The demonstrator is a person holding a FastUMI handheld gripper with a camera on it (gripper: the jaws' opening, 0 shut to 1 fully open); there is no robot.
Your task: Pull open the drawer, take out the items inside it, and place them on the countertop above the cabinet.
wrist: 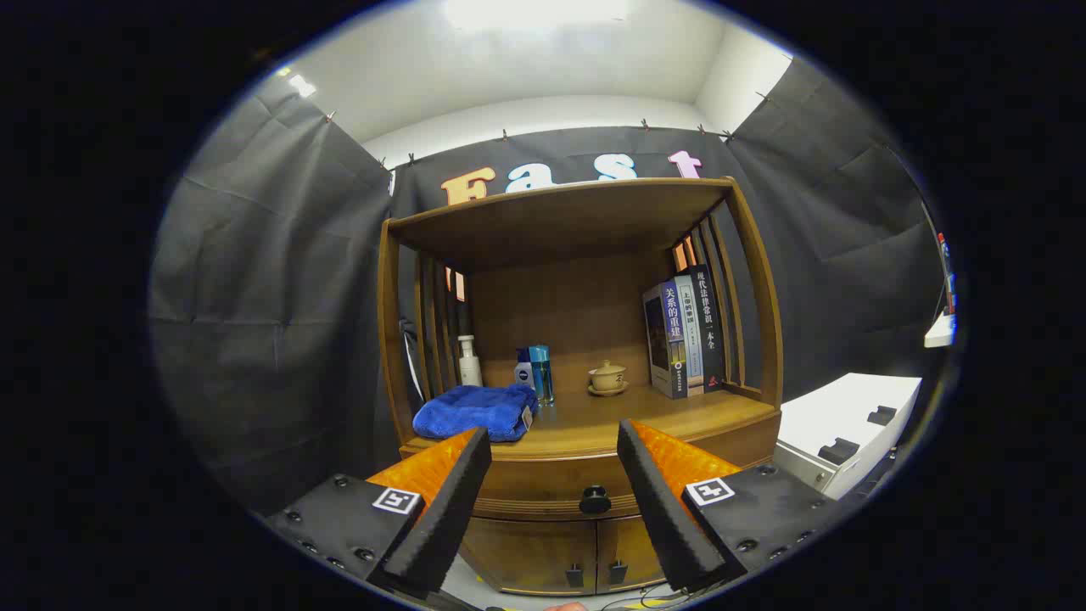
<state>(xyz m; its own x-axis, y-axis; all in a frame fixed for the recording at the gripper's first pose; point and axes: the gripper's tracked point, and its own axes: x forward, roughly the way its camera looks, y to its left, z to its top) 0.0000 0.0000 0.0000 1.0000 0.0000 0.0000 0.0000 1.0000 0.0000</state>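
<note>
A wooden cabinet stands ahead with its drawer (pixel 543 482) shut just under the countertop (pixel 645 420). The drawer's black round knob (pixel 595 500) sits between and a little beyond my fingertips. My gripper (pixel 553 441) is open, its orange fingers with black foam pads (pixel 441 518) spread wide, holding nothing. A folded blue towel (pixel 475 411) lies on the countertop's left side, just beyond the left finger. The drawer's contents are hidden.
On the countertop stand a white pump bottle (pixel 468 361), two small blue bottles (pixel 536 372), a lidded tea cup on a saucer (pixel 607 378) and upright books (pixel 683 335). Two lower doors (pixel 568 556) sit under the drawer. A white box (pixel 848 428) stands to the right.
</note>
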